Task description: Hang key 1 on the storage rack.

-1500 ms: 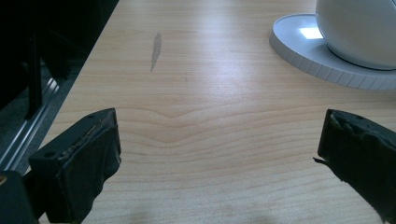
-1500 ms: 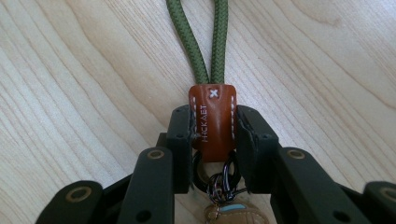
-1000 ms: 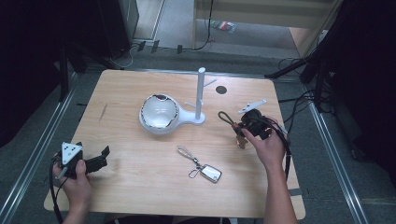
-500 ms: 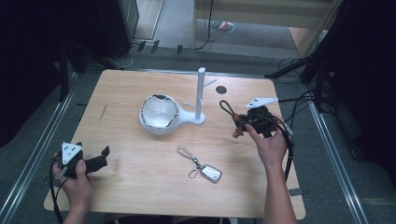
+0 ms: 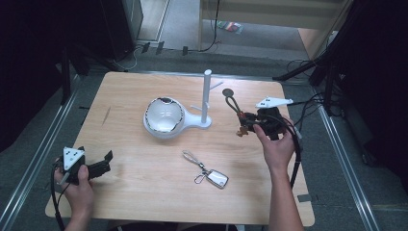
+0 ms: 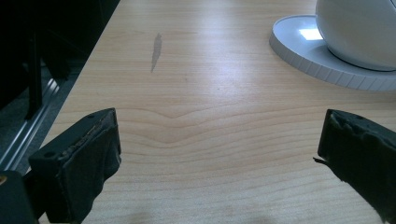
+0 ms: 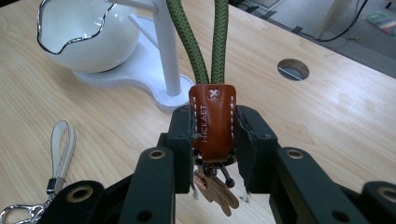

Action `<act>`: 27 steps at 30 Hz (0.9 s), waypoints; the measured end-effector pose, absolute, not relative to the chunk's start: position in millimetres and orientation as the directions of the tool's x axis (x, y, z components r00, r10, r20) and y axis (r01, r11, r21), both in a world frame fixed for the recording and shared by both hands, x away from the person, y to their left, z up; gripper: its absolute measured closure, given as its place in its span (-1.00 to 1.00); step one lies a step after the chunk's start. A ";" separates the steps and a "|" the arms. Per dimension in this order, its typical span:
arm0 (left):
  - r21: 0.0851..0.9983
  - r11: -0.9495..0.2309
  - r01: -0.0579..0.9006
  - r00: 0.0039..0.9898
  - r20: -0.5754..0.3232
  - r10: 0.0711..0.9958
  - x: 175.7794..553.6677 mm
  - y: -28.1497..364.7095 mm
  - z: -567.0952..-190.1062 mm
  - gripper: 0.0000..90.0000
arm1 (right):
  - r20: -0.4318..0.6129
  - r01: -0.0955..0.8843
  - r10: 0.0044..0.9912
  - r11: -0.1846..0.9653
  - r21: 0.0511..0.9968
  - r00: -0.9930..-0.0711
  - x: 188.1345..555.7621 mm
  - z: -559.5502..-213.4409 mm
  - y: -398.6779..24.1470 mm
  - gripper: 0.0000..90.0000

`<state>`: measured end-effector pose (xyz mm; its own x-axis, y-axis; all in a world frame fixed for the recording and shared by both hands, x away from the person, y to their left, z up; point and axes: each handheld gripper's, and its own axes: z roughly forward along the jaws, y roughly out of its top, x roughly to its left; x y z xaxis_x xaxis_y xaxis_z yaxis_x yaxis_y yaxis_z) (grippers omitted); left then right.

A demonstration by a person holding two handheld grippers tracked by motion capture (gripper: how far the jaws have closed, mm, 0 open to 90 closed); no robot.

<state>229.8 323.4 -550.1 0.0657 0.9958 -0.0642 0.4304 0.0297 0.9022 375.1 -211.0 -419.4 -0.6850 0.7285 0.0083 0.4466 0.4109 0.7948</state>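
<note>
Green cord keychain (image 7: pixel 211 119) clamped by its leather tab in right gripper (image 5: pixel 254 122), loop pointing at white peg stand (image 5: pixel 207 96) just left; left gripper (image 5: pixel 98 163) wide, empty, far.

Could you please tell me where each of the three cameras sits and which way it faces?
High view: above the person's side, facing forward and down on the table; both forearms, left tool, right tool.
Left gripper view: on the left tool, level across the wood; open jaws.
Right gripper view: on the right tool, gripping the keychain.
All share the white stand.
</note>
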 end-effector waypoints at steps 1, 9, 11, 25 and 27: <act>0.902 0.028 0.432 0.067 -0.063 0.996 229.9 323.3 -550.0 -1.00 | 0.011 0.441 0.730 0.401 0.803 -0.684 374.5 -417.5 -211.0 0.56; 0.907 0.030 0.421 0.066 -0.064 0.996 228.0 323.6 -550.1 -1.00 | 0.031 0.423 0.730 0.361 0.831 -0.683 375.9 -409.6 -212.2 0.56; 0.907 0.031 0.420 0.064 -0.063 0.996 228.1 323.5 -550.2 -1.00 | 0.037 0.422 0.732 0.351 0.836 -0.681 376.3 -408.5 -211.6 0.56; 0.909 0.032 0.417 0.063 -0.065 0.996 226.5 324.0 -550.1 -1.00 | 0.075 0.417 0.735 0.294 0.860 -0.674 378.2 -405.4 -212.2 0.56; 0.909 0.032 0.415 0.061 -0.063 0.996 226.6 323.7 -550.2 -1.00 | 0.078 0.419 0.739 0.289 0.861 -0.669 379.0 -405.5 -212.2 0.56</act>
<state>226.6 323.7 -550.2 0.0612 0.9962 -0.0627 0.4154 0.0317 0.9091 379.0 -212.2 -405.5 -0.6693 0.7390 0.0777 0.4185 0.2885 0.8612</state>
